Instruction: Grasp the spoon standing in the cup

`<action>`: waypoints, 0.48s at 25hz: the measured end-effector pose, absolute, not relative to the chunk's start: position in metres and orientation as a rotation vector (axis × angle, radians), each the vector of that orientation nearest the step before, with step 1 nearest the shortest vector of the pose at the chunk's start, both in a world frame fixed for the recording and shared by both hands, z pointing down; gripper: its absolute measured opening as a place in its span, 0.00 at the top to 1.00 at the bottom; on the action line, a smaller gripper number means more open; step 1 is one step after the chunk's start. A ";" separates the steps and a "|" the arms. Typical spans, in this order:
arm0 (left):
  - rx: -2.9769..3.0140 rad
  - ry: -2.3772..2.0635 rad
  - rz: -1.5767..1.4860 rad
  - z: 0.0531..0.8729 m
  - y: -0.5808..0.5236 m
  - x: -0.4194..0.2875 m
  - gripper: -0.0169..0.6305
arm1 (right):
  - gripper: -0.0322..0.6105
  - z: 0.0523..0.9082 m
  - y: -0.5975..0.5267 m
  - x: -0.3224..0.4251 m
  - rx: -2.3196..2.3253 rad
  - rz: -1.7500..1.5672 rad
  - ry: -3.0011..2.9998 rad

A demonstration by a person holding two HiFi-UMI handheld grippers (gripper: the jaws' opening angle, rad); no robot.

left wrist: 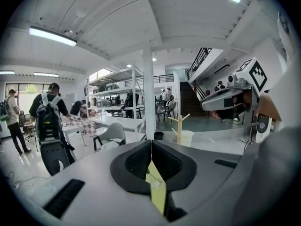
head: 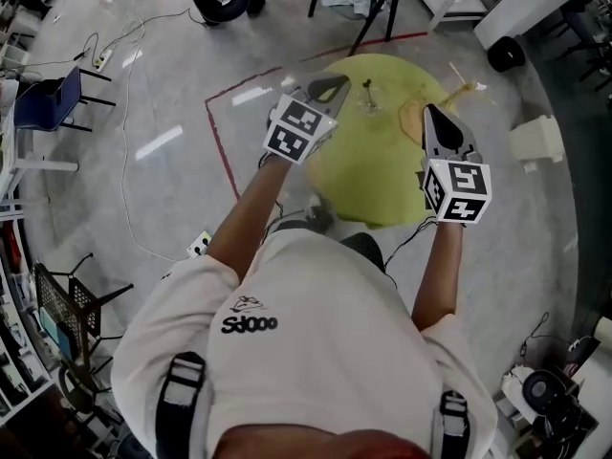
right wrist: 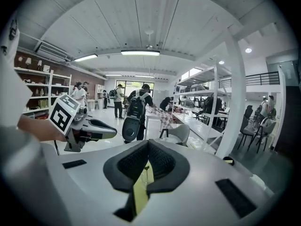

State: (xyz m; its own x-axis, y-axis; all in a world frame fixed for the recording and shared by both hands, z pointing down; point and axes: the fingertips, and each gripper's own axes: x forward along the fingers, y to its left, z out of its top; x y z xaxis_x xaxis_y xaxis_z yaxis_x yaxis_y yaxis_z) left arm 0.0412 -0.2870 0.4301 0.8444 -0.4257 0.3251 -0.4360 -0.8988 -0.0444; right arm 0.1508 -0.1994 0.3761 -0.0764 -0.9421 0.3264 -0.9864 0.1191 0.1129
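A clear glass cup (head: 367, 101) with a dark spoon (head: 366, 88) upright in it stands near the far side of the round yellow-green table (head: 373, 175). My left gripper (head: 335, 86) hovers just left of the cup and my right gripper (head: 431, 113) to its right, both above the table and apart from the cup. In the left gripper view the left gripper (left wrist: 151, 145) is shut and empty, with the cup (left wrist: 155, 180) in the slit below the pads. The right gripper (right wrist: 147, 145) is likewise shut, with the spoon (right wrist: 146, 169) below it.
A tan patch (head: 412, 118) and a wooden stand (head: 466, 88) are at the table's far right. Red tape (head: 222, 146) marks the floor left of the table. A chair (head: 368, 3) stands beyond it, a white box (head: 535, 140) to the right, and cables (head: 124, 151) to the left.
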 end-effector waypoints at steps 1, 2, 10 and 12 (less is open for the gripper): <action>2.976 -0.686 0.525 0.436 -0.292 0.045 0.93 | 0.92 0.381 -0.203 0.152 1.883 0.209 -2.078; 2.966 -0.670 0.535 0.444 -0.296 0.049 0.93 | 0.92 0.388 -0.206 0.154 1.877 0.222 -2.072; 2.861 -0.549 0.661 0.506 -0.316 0.069 0.93 | 0.92 0.432 -0.231 0.162 1.850 0.354 -2.030; 2.832 -0.532 0.692 0.521 -0.321 0.077 0.88 | 0.92 0.442 -0.235 0.168 1.843 0.377 -2.021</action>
